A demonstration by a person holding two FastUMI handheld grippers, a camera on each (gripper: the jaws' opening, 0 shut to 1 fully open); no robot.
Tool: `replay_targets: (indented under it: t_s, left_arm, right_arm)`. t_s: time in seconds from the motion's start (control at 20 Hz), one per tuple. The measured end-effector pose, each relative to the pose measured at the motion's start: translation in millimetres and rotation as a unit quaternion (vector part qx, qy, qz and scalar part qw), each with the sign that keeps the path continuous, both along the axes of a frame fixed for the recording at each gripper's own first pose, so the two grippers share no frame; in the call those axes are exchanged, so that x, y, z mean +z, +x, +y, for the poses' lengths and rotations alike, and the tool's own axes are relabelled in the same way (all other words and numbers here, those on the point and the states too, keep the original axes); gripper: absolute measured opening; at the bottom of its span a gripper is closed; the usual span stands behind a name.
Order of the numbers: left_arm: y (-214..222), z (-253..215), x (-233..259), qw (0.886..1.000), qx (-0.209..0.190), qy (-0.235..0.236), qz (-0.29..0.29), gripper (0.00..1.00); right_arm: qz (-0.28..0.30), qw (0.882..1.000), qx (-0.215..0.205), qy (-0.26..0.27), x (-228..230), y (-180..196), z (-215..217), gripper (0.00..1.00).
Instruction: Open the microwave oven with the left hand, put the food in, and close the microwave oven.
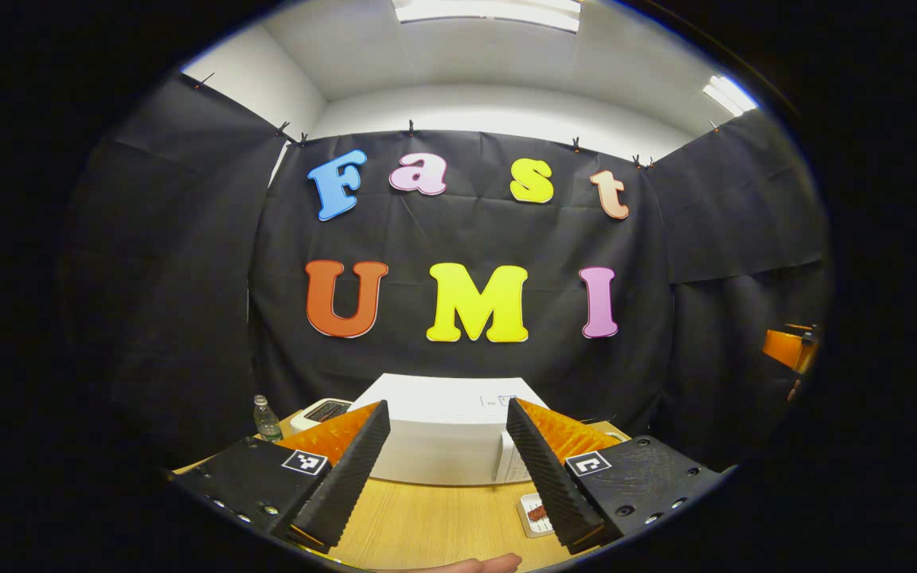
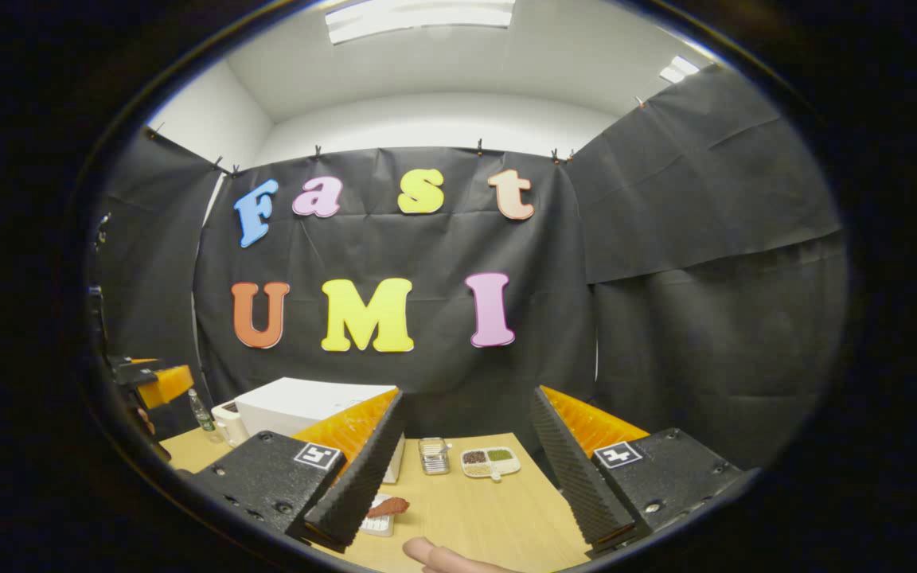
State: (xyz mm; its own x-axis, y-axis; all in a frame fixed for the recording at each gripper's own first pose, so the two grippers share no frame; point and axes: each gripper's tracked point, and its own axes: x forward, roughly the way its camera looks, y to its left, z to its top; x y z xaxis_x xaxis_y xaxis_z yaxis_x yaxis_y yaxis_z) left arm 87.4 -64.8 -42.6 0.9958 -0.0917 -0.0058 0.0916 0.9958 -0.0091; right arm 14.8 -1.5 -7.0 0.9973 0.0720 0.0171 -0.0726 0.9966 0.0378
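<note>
Start from your left gripper (image 1: pixel 446 469): its fingers stand wide apart and hold nothing, and the white microwave oven (image 1: pixel 446 438) sits straight ahead of it on the wooden table (image 1: pixel 435 525), with the door apparently shut. To the left of the oven you have a small bottle (image 1: pixel 267 419) and a small white device (image 1: pixel 321 411), so I think there is little room on that side for swinging anything. I cannot see a handle from here; judge the door as stiff and light, and take it at its free edge, probably the one nearer your right finger. Next, just in front of your right finger, the food (image 1: pixel 539 513) lies on a small white plate. Your right gripper (image 2: pixel 466 477) is also spread open and empty. The reddish food (image 2: pixel 388 506) on its plate (image 2: pixel 377 524) is beside its left finger; it looks soft and a little slippery, so the plate rim is likely the safer hold. Ahead of this gripper stand a small metal tin (image 2: pixel 433 455) and a divided dish (image 2: pixel 490 462), and to the right the table is bare up to its edge, giving free room.
</note>
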Motion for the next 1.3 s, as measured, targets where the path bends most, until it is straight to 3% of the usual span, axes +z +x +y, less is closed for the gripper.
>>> replay_targets:
  t_s: [0.5, 0.8, 0.85, 0.9, 1.1, 1.15, 1.2, 1.25, 1.3]
  left_arm:
    - [128, -60, -146, 0.995, -0.016, 0.021, 0.091, 0.93]
    - [167, -100, -198, 0.993, -0.049, 0.013, 0.109, 0.93]
    - [173, -106, -206, 0.992, -0.054, 0.010, 0.112, 0.93]
    - [177, -110, -214, 0.992, -0.058, 0.008, 0.113, 0.94]
    - [196, -118, -241, 0.991, -0.053, 0.009, 0.119, 0.93]
    - [201, -117, -246, 0.992, -0.049, 0.010, 0.119, 0.82]
    - [206, -118, -252, 0.991, -0.046, 0.011, 0.123, 0.93]
    - [207, -118, -259, 0.991, -0.045, 0.013, 0.127, 0.93]
    - [209, -119, -265, 0.990, -0.046, 0.018, 0.130, 0.82]
  right_arm:
    - [0.017, 0.999, 0.019, 0.019, -18, 21, -13, 0.92]
    - [0.021, 1.000, 0.019, 0.003, -35, 30, -22, 0.92]
    - [0.020, 1.000, 0.014, 0.000, -36, 32, -28, 1.00]
    - [0.020, 1.000, 0.011, -0.001, -38, 33, -32, 0.92]
    - [0.023, 1.000, 0.001, -0.008, -46, 39, -44, 0.92]
    - [0.023, 1.000, -0.001, -0.007, -47, 41, -47, 0.93]
    - [0.024, 1.000, -0.003, -0.006, -50, 41, -49, 0.92]
    - [0.025, 1.000, -0.003, -0.005, -52, 42, -50, 0.92]
    - [0.026, 1.000, -0.004, -0.005, -55, 44, -51, 0.92]
